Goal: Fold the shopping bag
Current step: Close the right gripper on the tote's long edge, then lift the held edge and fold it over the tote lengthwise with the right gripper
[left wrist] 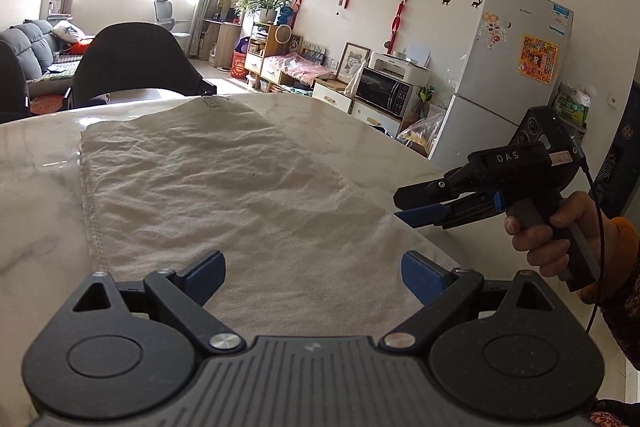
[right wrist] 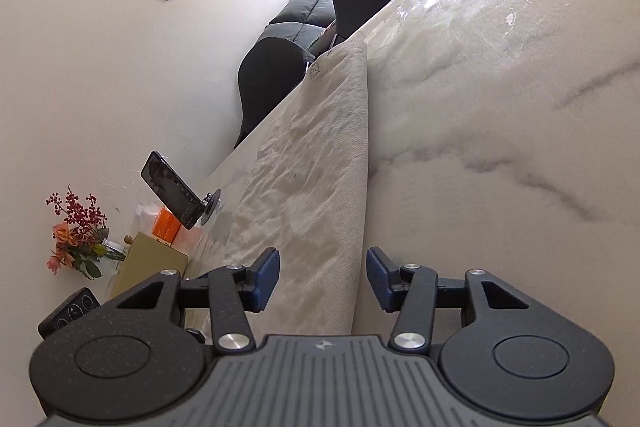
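Left wrist view: the left tool (left wrist: 313, 277) is seen with its two blue pads spread wide, hovering just above the near end of the shopping bag (left wrist: 224, 187); nothing is gripped between them. One bag is counted, a pale, wrinkled fabric one laid flat along the marbled counter (left wrist: 36, 219), with a stitched seam down its left edge. At the right, the right tool (left wrist: 404, 205) is held by a hand (left wrist: 548, 239), rolled on its side beside the bag's right edge, its jaws parted by a narrow gap with nothing seen between them. In the right wrist view the same tool (right wrist: 323, 277) is shown partly open, the bag's folded edge lying in the gap between the pads, which are not pressed on it. Two dark chairs (right wrist: 276, 83) are counted at the far side of the counter, and one phone (right wrist: 172, 195) on a stand.
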{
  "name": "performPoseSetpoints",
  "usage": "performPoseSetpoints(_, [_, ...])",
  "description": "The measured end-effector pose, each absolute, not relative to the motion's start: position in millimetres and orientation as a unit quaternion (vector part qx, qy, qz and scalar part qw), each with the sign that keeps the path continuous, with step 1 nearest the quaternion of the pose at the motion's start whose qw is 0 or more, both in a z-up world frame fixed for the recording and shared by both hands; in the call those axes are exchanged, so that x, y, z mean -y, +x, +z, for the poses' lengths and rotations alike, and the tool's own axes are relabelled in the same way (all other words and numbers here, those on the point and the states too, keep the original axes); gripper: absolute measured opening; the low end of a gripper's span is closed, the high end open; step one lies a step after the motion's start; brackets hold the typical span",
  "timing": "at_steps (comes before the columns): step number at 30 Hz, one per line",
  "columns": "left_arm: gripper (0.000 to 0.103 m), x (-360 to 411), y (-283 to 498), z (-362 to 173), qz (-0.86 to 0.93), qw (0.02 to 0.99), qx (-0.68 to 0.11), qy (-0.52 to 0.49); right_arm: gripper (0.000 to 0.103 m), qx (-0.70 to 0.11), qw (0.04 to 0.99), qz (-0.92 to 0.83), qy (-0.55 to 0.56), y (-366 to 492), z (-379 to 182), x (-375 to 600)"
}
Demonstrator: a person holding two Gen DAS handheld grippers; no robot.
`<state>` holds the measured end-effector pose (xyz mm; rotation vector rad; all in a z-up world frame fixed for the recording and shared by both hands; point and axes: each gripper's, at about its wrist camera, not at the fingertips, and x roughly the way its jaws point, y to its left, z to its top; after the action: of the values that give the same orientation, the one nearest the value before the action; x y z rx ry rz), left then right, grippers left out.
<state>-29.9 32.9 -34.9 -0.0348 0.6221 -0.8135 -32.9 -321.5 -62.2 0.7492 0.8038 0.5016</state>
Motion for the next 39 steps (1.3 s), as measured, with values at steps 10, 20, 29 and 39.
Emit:
performPoseSetpoints(10, [0.095,-36.4,-23.2,-46.8,-0.384,0.866,-0.319,-0.019,0.029,-0.384,0.810,0.234,0.377,-24.9,-64.1,323.7])
performPoseSetpoints(20, [0.095,-34.2,-27.5,-48.2,-0.384,0.868,-0.316,-0.009,0.011,-0.366,0.828,0.246,0.346,-26.7,-39.8,309.9])
performPoseSetpoints(29, [0.095,-35.7,-26.1,-46.4,-0.387,0.866,-0.317,-0.020,0.010,-0.344,0.837,0.292,0.310,-22.9,-10.1,279.7])
performPoseSetpoints(39, [0.095,-39.7,-26.2,-43.3,-0.389,0.865,-0.315,-0.037,0.010,-0.353,0.820,0.354,0.278,-5.2,3.1,230.7])
